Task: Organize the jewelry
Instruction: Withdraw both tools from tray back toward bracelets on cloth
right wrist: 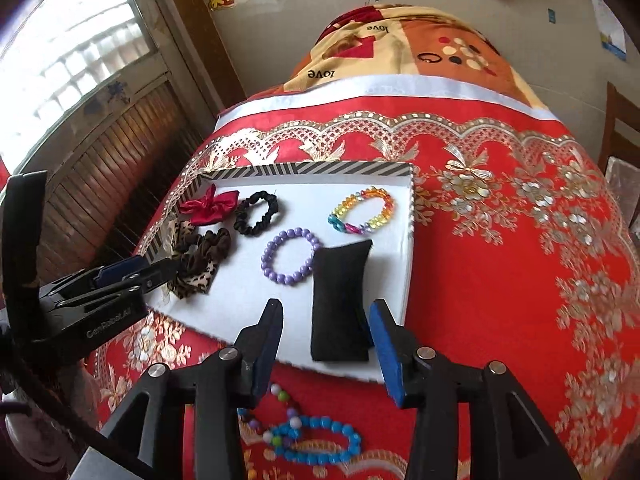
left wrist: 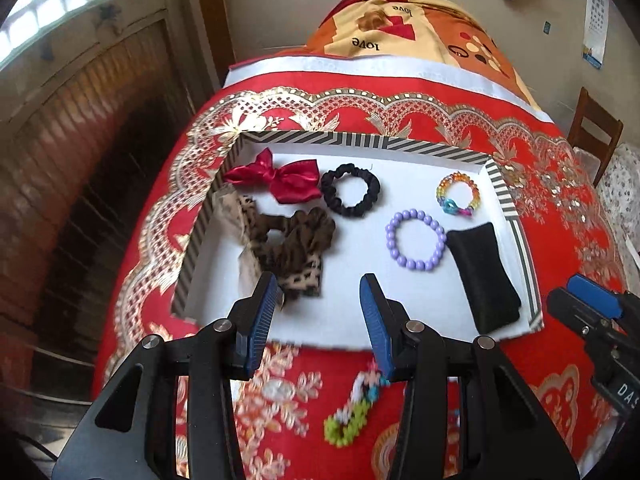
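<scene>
A white tray with a striped rim (left wrist: 360, 141) (right wrist: 312, 168) lies on a red gold-patterned cloth. In it are a red bow (left wrist: 276, 178), a black scrunchie (left wrist: 351, 189), a leopard scrunchie (left wrist: 290, 248), a purple bead bracelet (left wrist: 415, 245) (right wrist: 291, 256), a rainbow bracelet (left wrist: 459, 198) (right wrist: 362, 210) and a black pillow (left wrist: 482, 276) (right wrist: 340, 300). My left gripper (left wrist: 320, 296) is open and empty over the tray's near edge. A green-white bead bracelet (left wrist: 354, 412) lies on the cloth below it. My right gripper (right wrist: 326, 322) is open around the pillow's near end. A blue bead bracelet (right wrist: 316, 438) lies on the cloth below it.
A patterned blanket heap (left wrist: 400, 28) rises behind the tray. A window and wooden wall are at the left. A wooden chair (left wrist: 592, 128) stands at the right. The right gripper shows at the left wrist view's right edge (left wrist: 592, 312).
</scene>
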The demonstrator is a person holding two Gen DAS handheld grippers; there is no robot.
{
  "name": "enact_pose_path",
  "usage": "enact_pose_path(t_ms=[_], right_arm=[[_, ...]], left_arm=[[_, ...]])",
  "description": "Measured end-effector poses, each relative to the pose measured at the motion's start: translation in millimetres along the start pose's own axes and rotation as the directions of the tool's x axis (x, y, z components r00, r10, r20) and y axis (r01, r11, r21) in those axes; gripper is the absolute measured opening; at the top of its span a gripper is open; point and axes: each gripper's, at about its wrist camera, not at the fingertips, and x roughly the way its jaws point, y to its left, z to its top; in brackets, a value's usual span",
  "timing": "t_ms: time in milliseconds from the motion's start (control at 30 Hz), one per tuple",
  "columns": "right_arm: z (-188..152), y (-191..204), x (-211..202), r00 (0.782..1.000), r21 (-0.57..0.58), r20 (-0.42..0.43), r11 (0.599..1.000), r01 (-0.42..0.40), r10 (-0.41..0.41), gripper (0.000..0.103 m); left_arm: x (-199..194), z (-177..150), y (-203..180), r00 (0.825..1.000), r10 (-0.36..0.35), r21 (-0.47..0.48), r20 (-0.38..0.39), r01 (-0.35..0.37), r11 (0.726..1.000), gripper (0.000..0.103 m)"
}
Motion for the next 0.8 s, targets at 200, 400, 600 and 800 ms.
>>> enact_pose_path(t_ms=[200, 400, 600, 800], right_arm=[[-17.5, 3.3, -23.0, 1.0, -0.028, 0.02, 1.0, 0.001, -0.001, 0.043], [-35.2, 8.0, -43.6, 0.999, -0.056, 0.038, 0.998, -0.008, 0.01, 0.043], [-50.1, 10.6, -64.4, 0.998, -0.065, 0.061, 0.998, -0.007, 0.011, 0.043], [-62.5, 11.1, -83.6, 0.996, -0.07, 0.087, 0.997, 0.02, -0.013, 0.043]], left_arm=[[-25.3, -19.2, 2.5, 1.0, 0.014, -0.004, 0.018, -0.014, 1.0, 0.043], [-48.4, -38.6, -0.2, 0.999, 0.028, 0.0, 0.039, -0.028, 1.0, 0.043], [-68.2, -55.5, -2.2, 0.998, 0.027, -0.015, 0.055, -0.026, 1.0, 0.043], [-81.7, -67.3, -3.7, 0.997, 0.031, -0.02, 0.072, -0.03, 0.999, 0.043]])
